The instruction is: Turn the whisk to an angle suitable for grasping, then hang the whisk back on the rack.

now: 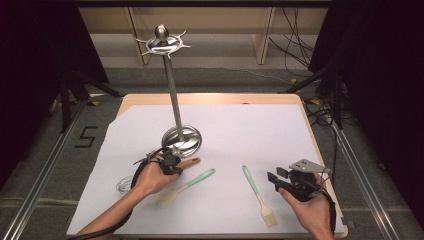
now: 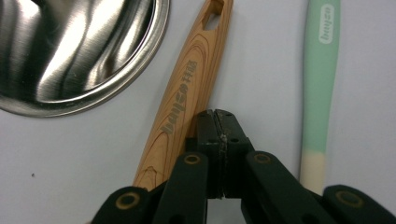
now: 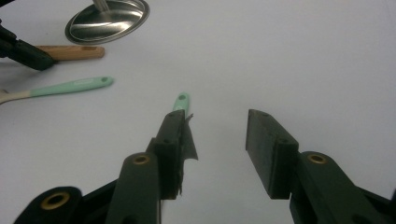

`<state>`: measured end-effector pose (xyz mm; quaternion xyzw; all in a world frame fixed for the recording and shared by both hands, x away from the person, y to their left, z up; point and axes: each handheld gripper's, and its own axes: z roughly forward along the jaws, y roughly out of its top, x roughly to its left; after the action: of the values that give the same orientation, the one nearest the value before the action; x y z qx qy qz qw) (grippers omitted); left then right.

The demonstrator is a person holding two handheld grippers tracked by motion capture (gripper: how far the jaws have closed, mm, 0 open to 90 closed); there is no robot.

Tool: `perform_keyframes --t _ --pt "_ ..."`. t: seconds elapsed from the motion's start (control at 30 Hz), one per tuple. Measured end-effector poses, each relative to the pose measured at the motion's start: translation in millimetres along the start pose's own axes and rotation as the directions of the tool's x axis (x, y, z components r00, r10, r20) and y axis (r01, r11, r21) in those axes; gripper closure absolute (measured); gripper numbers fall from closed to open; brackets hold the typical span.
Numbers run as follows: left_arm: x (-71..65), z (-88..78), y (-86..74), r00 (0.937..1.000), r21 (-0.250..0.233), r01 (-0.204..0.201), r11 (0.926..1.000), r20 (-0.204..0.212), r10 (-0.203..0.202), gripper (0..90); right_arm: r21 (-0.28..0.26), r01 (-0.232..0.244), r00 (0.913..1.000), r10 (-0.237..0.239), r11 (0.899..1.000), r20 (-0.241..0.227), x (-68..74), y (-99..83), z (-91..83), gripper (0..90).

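Two grippers work over the white tabletop [image 1: 240, 125]. The left gripper [image 2: 217, 116] has its fingers pressed together, lying just beside and seemingly over the edge of the wooden handle [image 2: 187, 88], not pinching it. That handle lies flat next to the steel stand base [image 2: 70, 51], with a mint spatula [image 2: 320, 84] nearby. The right gripper [image 3: 215, 135] holds its fingers spread, empty, near the mint brush [image 1: 257, 192].

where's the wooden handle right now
In the high view the wooden handle lies left of centre on the white sheet, just below the steel stand's round base, beside the shut left tool.
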<state>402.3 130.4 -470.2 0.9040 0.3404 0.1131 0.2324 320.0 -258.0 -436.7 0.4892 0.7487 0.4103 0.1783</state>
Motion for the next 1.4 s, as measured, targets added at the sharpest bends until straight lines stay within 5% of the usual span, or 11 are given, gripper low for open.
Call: perform_keyframes --t 0.33,0.7,0.77,0.87,0.97,1.07,1.1,1.23,1.27,1.33,1.4 --pt "12.2 -33.0 -2.8 0.9997 -0.103 0.010 0.9946 -0.022 -0.012 61.3 0.020 -0.010 0.9999 0.010 1.000 0.008 -1.4 10.5 3.9 61.8" --pt "14.9 -33.6 5.9 0.9997 -0.078 -0.002 0.9970 -0.024 0.000 40.0 0.058 0.034 0.9994 -0.034 0.998 0.003 -4.3 8.1 -1.9 65.4" --pt "17.1 -34.1 10.6 0.9996 -0.045 -0.024 0.9987 -0.017 0.023 39.2 0.064 0.044 0.9990 -0.044 0.997 -0.009 -6.2 7.2 -1.1 65.5" --pt "20.7 -33.4 18.5 0.9984 0.014 -0.055 0.9984 0.017 0.054 41.1 0.072 -0.017 0.9998 0.017 0.997 -0.003 -1.1 8.6 -4.5 65.5" --pt "22.8 -30.3 24.8 0.9941 0.078 -0.093 0.9926 0.063 0.088 42.8 0.041 0.043 0.9990 -0.044 0.998 0.008 -3.6 9.9 -3.9 65.5" --pt "24.5 -25.5 27.8 0.9911 0.125 -0.103 0.9869 0.097 0.091 43.4 0.071 0.006 0.9999 -0.005 0.997 -0.014 -1.5 9.0 -5.0 65.5" --pt "27.1 -21.0 29.2 0.9882 0.191 -0.131 0.9728 0.105 0.112 44.3 0.053 -0.002 0.9999 0.002 0.999 -0.011 -0.5 7.5 -3.3 65.6" --pt "31.0 -14.3 30.3 0.9872 0.240 -0.139 0.9607 0.110 0.115 44.7 0.072 0.031 0.9993 -0.030 0.997 -0.021 -3.1 8.2 -4.5 65.5" --pt "32.3 -12.3 30.5 0.9856 0.252 -0.149 0.9561 0.117 0.122 45.5 0.057 -0.008 0.9999 0.009 0.998 -0.010 0.9 7.7 -3.9 65.5" --pt "33.6 -9.4 31.4 0.9853 0.260 -0.152 0.9536 0.116 0.125 45.9 0.039 0.014 0.9997 -0.013 0.999 -0.022 -1.4 8.0 -2.4 65.5" --pt "34.9 -6.6 31.6 0.9842 0.271 -0.158 0.9495 0.120 0.130 46.8 0.080 -0.007 0.9998 0.008 0.997 -0.019 -0.1 9.0 -5.0 65.5"
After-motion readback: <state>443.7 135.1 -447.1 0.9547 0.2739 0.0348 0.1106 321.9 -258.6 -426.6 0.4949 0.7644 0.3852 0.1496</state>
